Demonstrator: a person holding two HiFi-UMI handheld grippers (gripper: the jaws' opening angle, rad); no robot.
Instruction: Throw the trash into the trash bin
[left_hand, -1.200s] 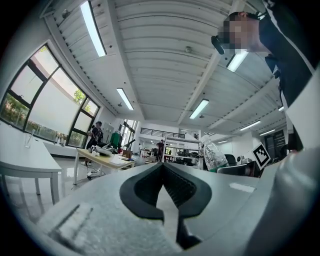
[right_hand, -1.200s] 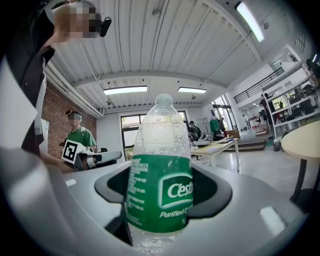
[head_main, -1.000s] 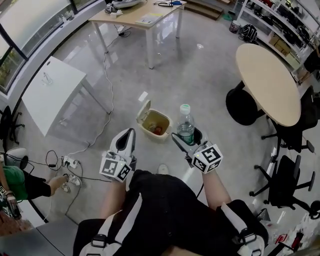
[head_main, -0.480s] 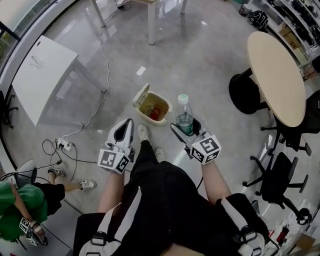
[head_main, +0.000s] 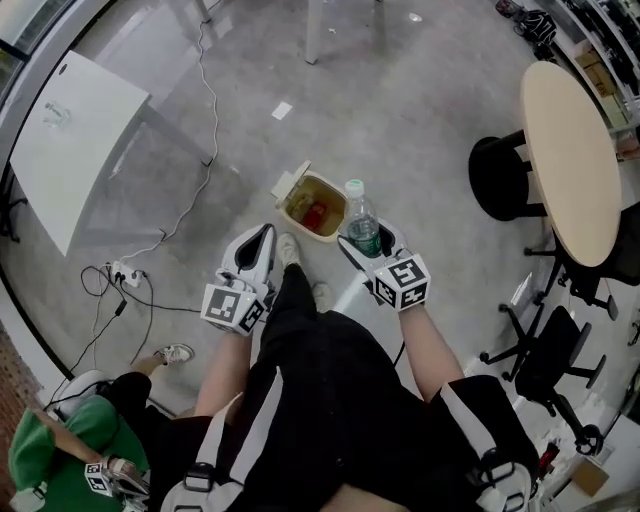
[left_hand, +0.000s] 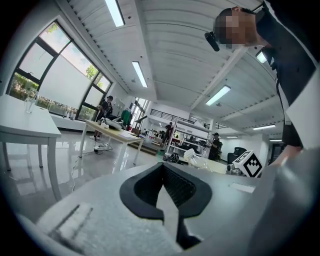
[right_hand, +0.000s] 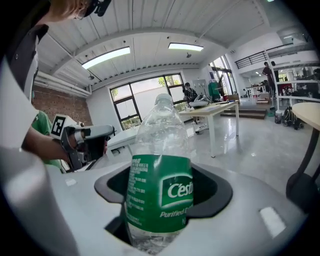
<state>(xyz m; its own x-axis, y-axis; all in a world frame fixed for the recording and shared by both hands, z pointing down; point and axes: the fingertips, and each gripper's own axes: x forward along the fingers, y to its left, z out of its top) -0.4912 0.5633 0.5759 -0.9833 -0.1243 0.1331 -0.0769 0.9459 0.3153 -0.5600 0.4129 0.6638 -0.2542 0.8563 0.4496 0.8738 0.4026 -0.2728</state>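
R gripper (head_main: 362, 238): jaws wide, clamped on bottle (head_main: 360, 222); bottle upright, clear, green label, white cap on.
L gripper (head_main: 256, 250): jaws together, empty.
Bottle pos: in R grip, just right of trash bin (head_main: 325, 233) in head view, not in it.
Bin: on floor ahead of shoe (head_main: 289, 249), lid (head_main: 290, 181) flipped open, red item (head_main: 315, 213) inside.

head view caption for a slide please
Right tongs grip a water bottle near the open trash bin; left tongs shut and empty.
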